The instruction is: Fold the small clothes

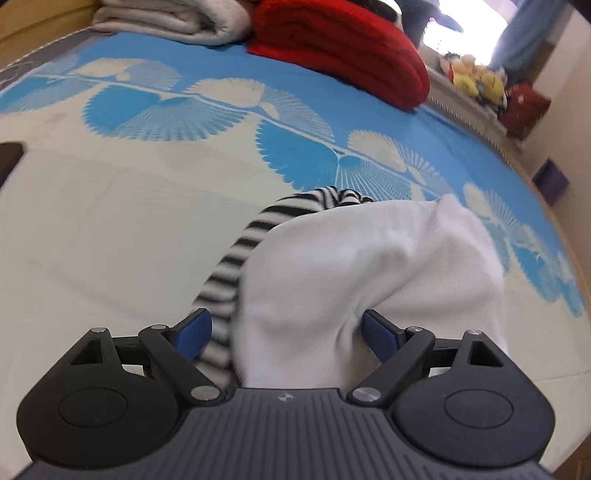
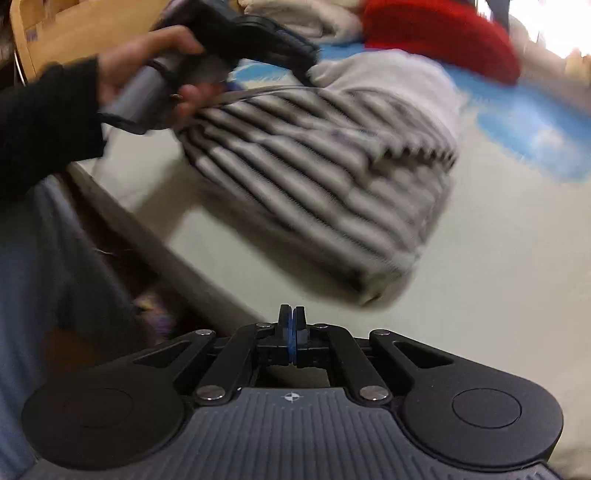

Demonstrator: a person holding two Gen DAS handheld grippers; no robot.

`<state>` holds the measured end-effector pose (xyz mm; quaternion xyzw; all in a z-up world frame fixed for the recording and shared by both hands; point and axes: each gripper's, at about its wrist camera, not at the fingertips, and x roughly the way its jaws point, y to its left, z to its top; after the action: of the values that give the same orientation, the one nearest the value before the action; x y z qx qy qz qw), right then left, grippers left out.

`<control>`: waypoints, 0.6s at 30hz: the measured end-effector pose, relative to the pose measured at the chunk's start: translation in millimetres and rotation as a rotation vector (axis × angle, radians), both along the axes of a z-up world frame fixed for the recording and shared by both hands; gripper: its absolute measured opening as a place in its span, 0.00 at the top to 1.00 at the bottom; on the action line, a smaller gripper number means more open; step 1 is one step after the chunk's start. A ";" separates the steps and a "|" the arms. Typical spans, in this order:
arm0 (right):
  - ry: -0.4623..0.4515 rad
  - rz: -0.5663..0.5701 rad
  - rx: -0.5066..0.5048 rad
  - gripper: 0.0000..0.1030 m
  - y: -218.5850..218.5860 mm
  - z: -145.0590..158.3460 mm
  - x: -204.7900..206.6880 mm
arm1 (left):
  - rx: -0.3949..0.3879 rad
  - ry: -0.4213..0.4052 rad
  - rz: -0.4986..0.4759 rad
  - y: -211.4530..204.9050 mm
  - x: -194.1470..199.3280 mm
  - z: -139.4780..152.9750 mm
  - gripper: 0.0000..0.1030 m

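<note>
A small garment, white on one side with black-and-white stripes on the other (image 1: 332, 266), hangs bunched between the fingers of my left gripper (image 1: 286, 330). The blue pads (image 1: 197, 330) stand wide apart with the cloth between them, so the jaws look open around it. In the right wrist view the same striped garment (image 2: 314, 184) is lifted above the bed, hanging from the left gripper (image 2: 236, 40) in the person's hand, motion-blurred. My right gripper (image 2: 292, 325) is shut and empty, low near the bed's front edge.
The bed has a pale sheet with a blue fan pattern (image 1: 184, 118). A folded red blanket (image 1: 340, 48) and a folded grey-white blanket (image 1: 166, 22) lie at the far side. Plush toys (image 1: 476, 79) sit on a ledge. The bed's wooden edge (image 2: 147, 236) runs at left.
</note>
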<state>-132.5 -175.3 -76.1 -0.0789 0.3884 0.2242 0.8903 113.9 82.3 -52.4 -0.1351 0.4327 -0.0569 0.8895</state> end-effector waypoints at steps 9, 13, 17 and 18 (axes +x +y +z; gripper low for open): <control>-0.134 -0.247 0.424 0.22 -103.7 97.0 76.0 | -0.337 0.122 0.199 32.5 -142.4 -10.3 0.11; -0.010 -0.338 0.466 0.19 -124.3 94.6 166.9 | -0.479 0.169 0.262 26.3 -159.0 -24.7 0.11; 0.107 -0.347 0.474 0.19 -111.6 75.6 237.9 | -0.638 0.169 0.316 31.4 -151.1 -37.1 0.11; 0.151 -0.329 0.498 0.18 -107.0 68.9 255.9 | -0.680 0.169 0.331 35.3 -146.9 -39.7 0.11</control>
<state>123.4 -282.3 -7.2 0.2228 0.3939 0.1705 0.8753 -33.0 117.7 -92.1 -0.4944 0.4332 -0.0414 0.7525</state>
